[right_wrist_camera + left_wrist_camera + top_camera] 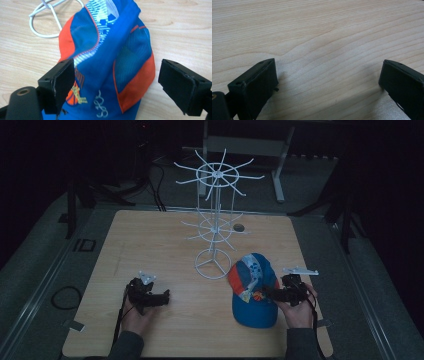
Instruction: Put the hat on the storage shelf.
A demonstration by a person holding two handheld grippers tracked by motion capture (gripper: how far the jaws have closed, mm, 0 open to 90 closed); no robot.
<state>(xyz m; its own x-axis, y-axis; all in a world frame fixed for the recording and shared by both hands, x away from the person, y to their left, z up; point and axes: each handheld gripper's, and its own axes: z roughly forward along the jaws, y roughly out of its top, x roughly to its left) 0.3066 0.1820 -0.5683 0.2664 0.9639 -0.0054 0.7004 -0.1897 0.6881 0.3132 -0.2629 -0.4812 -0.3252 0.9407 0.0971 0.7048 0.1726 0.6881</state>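
Observation:
A blue and orange cap (252, 287) lies on the wooden table (150, 240) at the front right, its brim toward the person. My right gripper (267, 293) is at the cap's right side, open, its jaws straddling the crown (112, 62) with a jaw on each side and apart from the fabric. My left gripper (165, 296) rests low over bare wood at the front left, open, with nothing between its fingers (254, 85). A white wire rack (215, 215) with radiating hooks stands mid-table, just behind the cap.
The rack's ring base (212, 265) sits close to the cap's far edge and shows as a white loop (45, 27) in the right gripper view. Bare tabletop spreads between the two grippers. Dark floor and cables surround the table.

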